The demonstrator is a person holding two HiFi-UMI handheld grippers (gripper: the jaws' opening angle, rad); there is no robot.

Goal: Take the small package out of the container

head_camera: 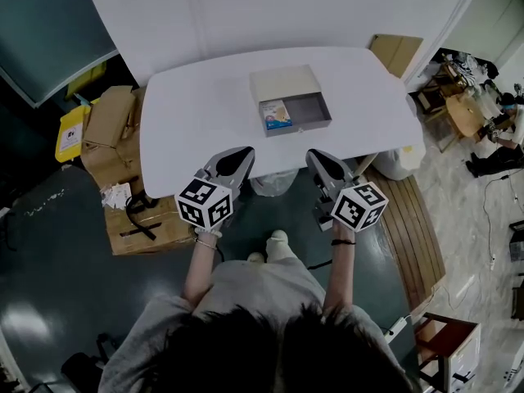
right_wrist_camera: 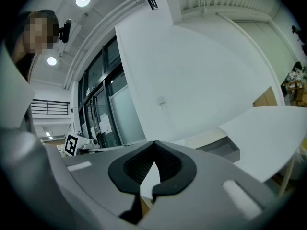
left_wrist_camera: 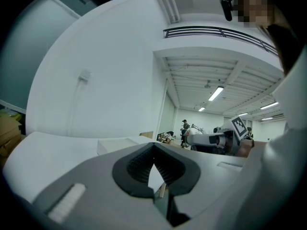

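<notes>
- White rounded counter [head_camera: 188, 113], at twelve o'clock.
- Brown cardboard boxes [head_camera: 110, 125] stacked on the dark floor [head_camera: 49, 244], at nine o'clock.
- Slatted wooden platform [head_camera: 413, 219], at three o'clock.

A white table [head_camera: 196, 113] carries an open container [head_camera: 315, 109], its grey tray drawn out of a beige sleeve. The small package [head_camera: 276, 115] lies in the tray's left part, against the left wall. Well short of it, at the table's near edge, the left gripper [head_camera: 246, 151] and the right gripper [head_camera: 313, 155] are held side by side, apart from each other, with jaws together and pointing toward the container. Cardboard boxes [head_camera: 110, 121] are stacked on the floor left of the table.
</notes>
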